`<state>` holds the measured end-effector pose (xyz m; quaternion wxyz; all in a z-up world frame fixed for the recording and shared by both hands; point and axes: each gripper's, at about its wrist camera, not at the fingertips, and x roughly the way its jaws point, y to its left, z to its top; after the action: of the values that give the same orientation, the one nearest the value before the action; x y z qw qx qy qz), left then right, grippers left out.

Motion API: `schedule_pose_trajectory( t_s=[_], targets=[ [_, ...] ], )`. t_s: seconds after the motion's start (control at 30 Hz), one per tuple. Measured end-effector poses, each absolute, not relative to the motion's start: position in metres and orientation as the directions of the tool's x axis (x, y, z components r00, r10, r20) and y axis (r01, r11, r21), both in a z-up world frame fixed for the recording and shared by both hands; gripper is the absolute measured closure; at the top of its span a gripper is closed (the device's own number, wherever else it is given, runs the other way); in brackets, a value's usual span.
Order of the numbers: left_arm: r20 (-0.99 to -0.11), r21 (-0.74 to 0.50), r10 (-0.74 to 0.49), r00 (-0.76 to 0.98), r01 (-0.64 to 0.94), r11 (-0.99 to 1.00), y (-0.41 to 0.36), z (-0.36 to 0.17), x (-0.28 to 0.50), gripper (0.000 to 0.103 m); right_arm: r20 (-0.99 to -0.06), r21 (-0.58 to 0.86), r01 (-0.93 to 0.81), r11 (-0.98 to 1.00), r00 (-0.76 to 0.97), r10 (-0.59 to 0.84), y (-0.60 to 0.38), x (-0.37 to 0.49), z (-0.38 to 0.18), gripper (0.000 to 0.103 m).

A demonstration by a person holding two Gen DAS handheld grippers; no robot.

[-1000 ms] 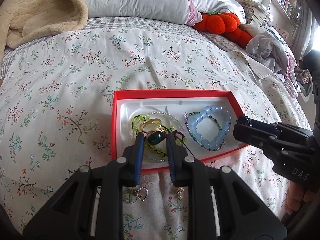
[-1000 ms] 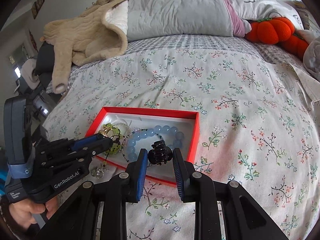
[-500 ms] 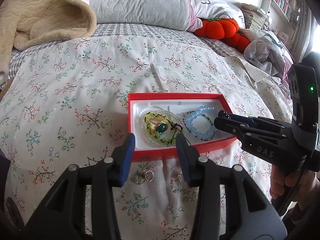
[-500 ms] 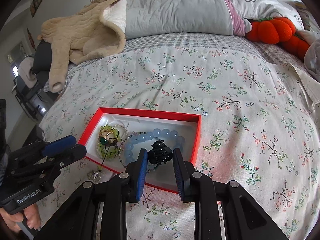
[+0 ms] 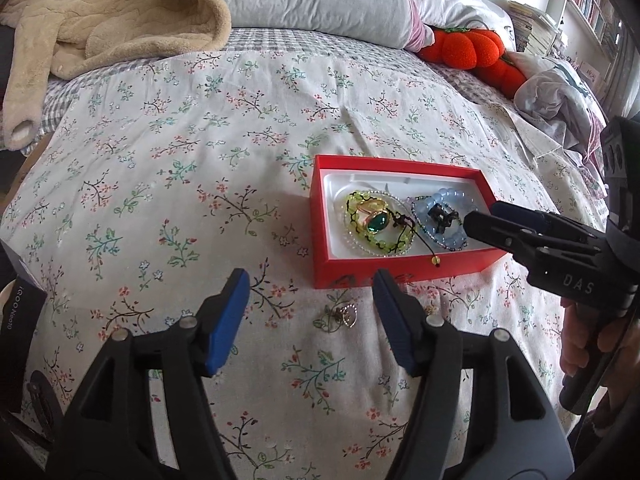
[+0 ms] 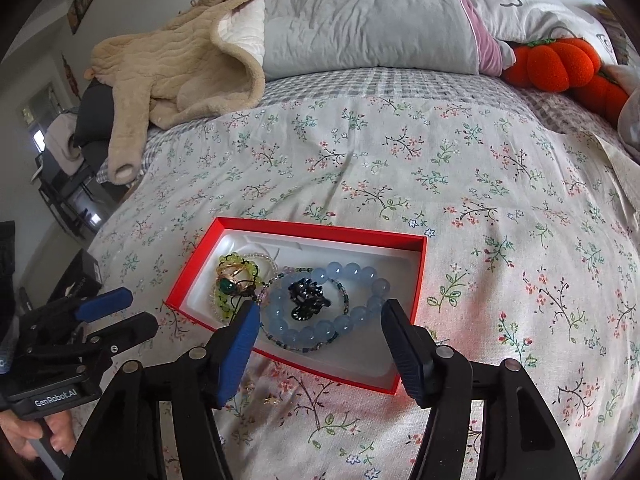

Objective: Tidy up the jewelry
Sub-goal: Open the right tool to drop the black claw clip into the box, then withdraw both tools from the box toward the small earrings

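The left gripper [image 5: 310,312] stands wide, its two blue-padded jaws having just been opening, and nothing is pinched between them; below the gap lies only the floral bedspread [image 5: 180,168] with one small silver heart-shaped pendant [image 5: 347,315] on it. A second tiny gold trinket [image 5: 430,311] lies on the cloth just beside the right-hand jaw, too small to tell what it is.

The right gripper [image 6: 316,340] is likewise spread, its jaws having just been opening, and they press on nothing. Beyond the gap, the one small black claw hair clip [image 6: 306,300] rests loose inside the ring of the pale blue round-bead bracelet [image 6: 352,320].

Both lie in the single shallow red cardboard box with a white moulded liner [image 6: 320,234], which sits flat on the bedspread. In its other half are one yellow-green beaded bracelet [image 6: 240,262], one clear-bead strand [image 6: 270,258] around it, and one gold ring with a green oval stone [image 6: 228,284] on top. A thin strand of small dark and purple beads [image 6: 294,270] runs along the blue bracelet.

Farther off there are one beige fleece garment [image 6: 176,68], one grey quilted pillow [image 6: 360,20] and two orange pumpkin-shaped plush cushions [image 6: 556,64]. A black box [image 5: 18,328] lies at the left edge of the left wrist view.
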<state>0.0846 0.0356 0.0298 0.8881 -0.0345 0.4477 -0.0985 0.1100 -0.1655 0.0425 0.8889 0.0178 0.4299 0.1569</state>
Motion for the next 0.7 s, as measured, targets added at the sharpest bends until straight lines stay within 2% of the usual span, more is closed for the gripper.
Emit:
schedule_pose_trajectory(
  t_s=[0.3,0.47,0.7],
  targets=[
    [-0.811,-0.125,-0.169,0.561,0.116,0.985,0.047,0.021,0.076,0.026,-0.768,0.130,-0.290,0.948,0.575,0.281,-0.164,0.086,0.049,0.037],
    [-0.825,-0.107,-0.150,0.544,0.110,0.988,0.050,0.012,0.070,0.024,-0.778,0.108,-0.290,0.951,0.571,0.262,-0.166,0.073,0.046,0.031],
    [-0.845,-0.060,-0.116,0.522,0.123,0.991,0.051,-0.003,0.060,0.024,-0.793,0.110,-0.269,0.957,0.556,0.248,-0.170,0.058,0.039,0.028]
  ],
)
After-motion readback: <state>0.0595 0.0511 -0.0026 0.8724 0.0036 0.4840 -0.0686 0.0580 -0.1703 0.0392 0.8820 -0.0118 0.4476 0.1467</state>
